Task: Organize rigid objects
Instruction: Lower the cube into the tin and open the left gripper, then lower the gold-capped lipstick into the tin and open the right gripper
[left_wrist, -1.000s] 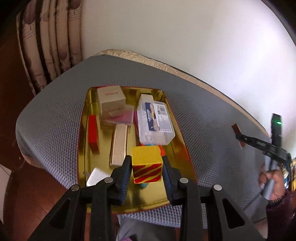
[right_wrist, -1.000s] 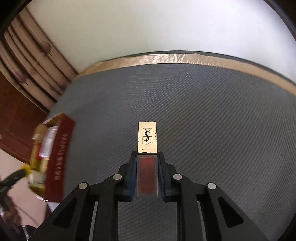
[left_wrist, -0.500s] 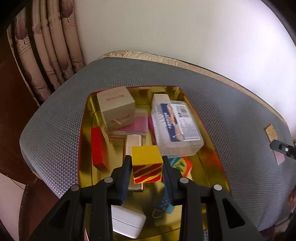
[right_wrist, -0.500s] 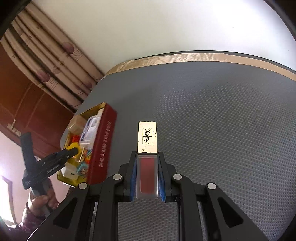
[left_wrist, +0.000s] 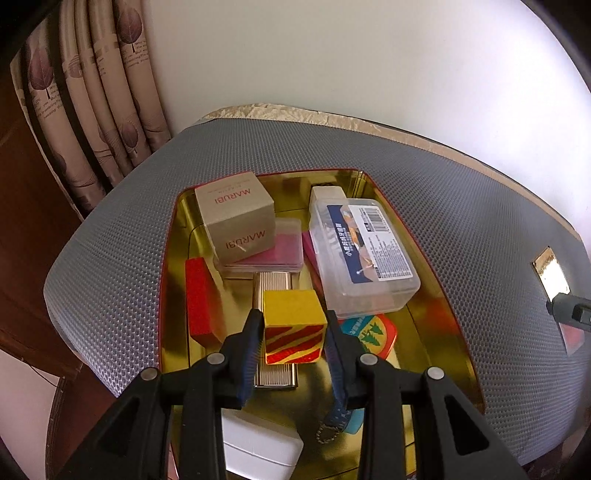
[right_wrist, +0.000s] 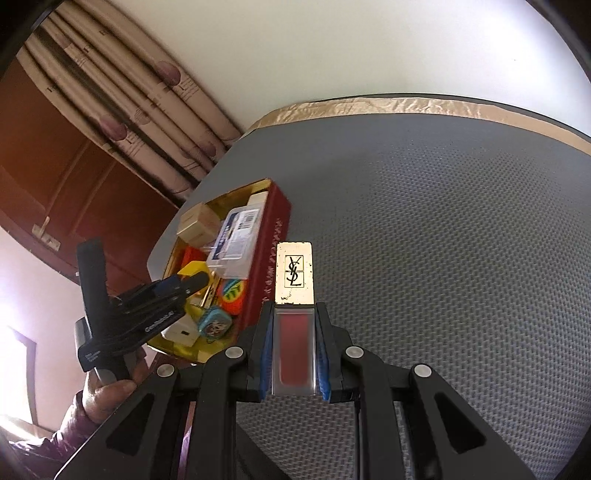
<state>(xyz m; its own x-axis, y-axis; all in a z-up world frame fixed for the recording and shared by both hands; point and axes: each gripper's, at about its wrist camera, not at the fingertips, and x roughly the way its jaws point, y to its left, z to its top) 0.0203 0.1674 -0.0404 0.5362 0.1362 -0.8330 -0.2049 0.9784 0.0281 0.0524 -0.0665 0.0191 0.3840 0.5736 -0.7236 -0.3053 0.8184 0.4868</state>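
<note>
Inside the gold-lined box (left_wrist: 454, 310), MARUBI carton (left_wrist: 236, 218), clear case (left_wrist: 364, 254), red block (left_wrist: 201, 295).

White box (left_wrist: 258, 448) partly hidden behind left claw (left_wrist: 294, 332).

My left tool (left_wrist: 294, 334) has lowered the yellow block (left_wrist: 293, 321) into the tin (left_wrist: 168, 258); my right tool (right_wrist: 294, 345) swung the lipstick (right_wrist: 294, 295) beside it.

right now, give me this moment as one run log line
left gripper: jaws opening, yellow block between, over gold tin | right gripper: shut on lipstick
</note>
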